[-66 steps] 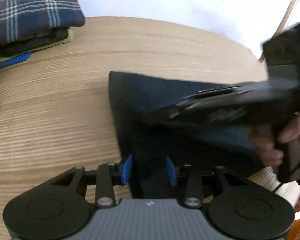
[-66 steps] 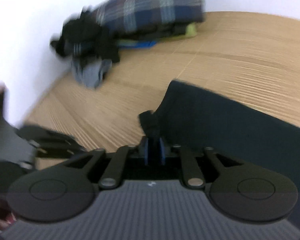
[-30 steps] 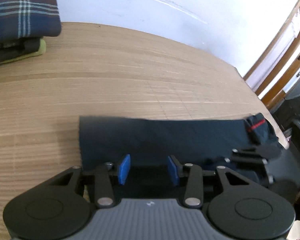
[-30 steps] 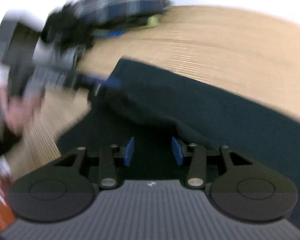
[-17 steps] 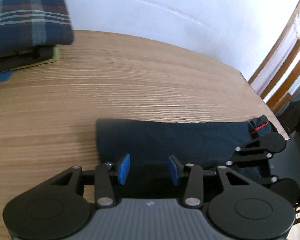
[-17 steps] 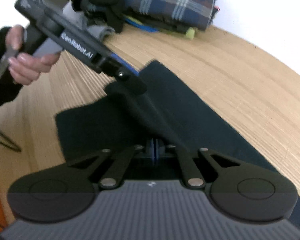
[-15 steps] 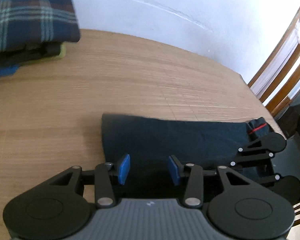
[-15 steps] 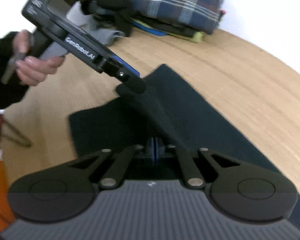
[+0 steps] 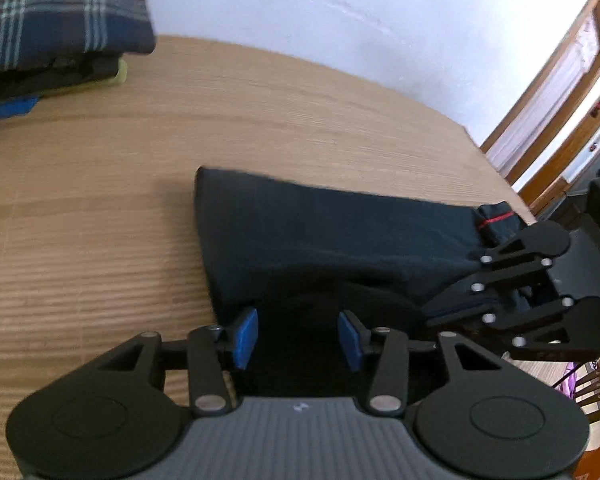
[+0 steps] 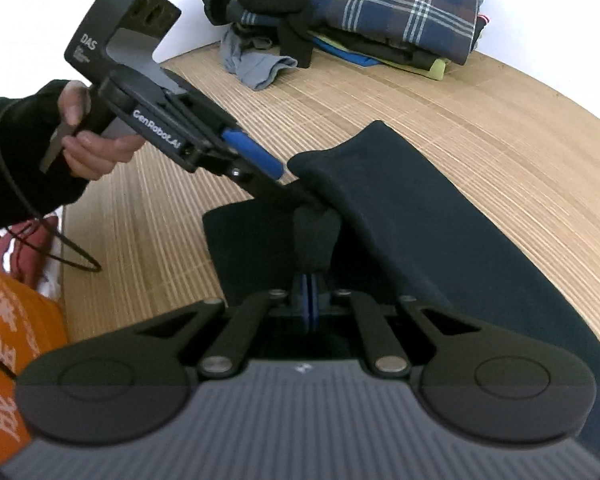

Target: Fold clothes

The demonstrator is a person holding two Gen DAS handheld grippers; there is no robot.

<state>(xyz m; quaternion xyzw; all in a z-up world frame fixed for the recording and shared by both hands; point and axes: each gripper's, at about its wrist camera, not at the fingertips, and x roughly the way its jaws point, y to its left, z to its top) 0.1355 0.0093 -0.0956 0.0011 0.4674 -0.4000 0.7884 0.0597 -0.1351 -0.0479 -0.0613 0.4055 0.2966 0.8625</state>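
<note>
Pale ribbed wooden tabletop (image 9: 100, 200) carries a long dark navy garment (image 9: 340, 232), its edge pinched and lifted for folding by the right gripper (image 10: 310, 300), while the left gripper (image 9: 298, 334) gapes wide.

Left gripper (image 10: 256, 160): black body, white "GenRobot.AI" and "DAS" lettering, blue fingers (image 10: 252, 152).
Right gripper (image 10: 309, 308): black linkage arms, silver screws, ribbed grey housing, blue pads.
Sleeve (image 10: 16, 152): black, at nine o'clock.
Cable (image 10: 32, 216): thin, black, looping.

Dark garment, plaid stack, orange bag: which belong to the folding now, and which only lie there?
In the job: dark garment; right tongs, shut on it; left tongs, open.

Lying about: plaid stack; grey cloth; orange bag.
</note>
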